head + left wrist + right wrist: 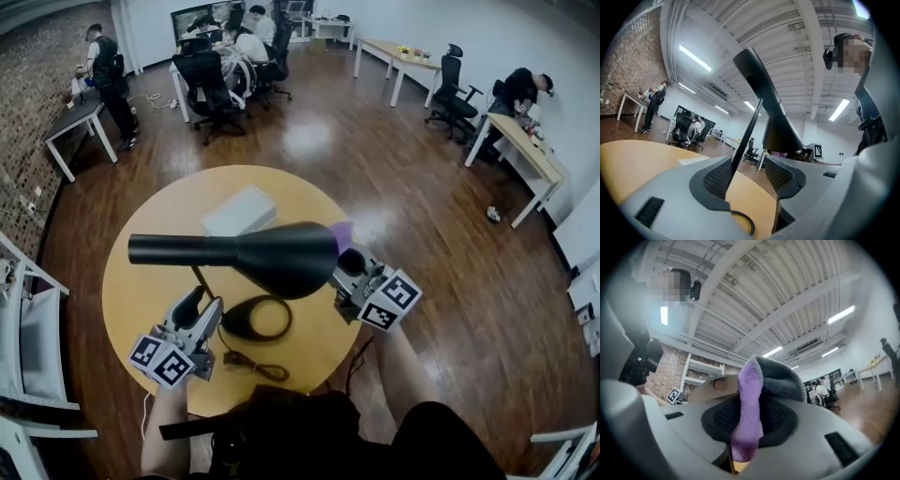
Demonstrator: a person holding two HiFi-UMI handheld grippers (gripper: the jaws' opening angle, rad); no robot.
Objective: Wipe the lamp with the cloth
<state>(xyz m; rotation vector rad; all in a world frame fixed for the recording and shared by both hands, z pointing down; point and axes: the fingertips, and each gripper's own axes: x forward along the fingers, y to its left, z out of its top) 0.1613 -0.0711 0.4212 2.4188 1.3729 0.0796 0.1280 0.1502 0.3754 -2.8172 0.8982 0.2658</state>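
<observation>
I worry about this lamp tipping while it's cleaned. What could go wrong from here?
1. The left tool is open around the thin stem, not gripping it; a push from the cloth in the right tool against the shade could tip the lamp.
2. The cord lies loose near the left tool and might snag.

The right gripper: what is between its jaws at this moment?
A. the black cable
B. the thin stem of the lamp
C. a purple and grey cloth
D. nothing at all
C. In the right gripper view, the right gripper has its jaws closed on a purple and grey cloth, which sticks up out of them.
</observation>
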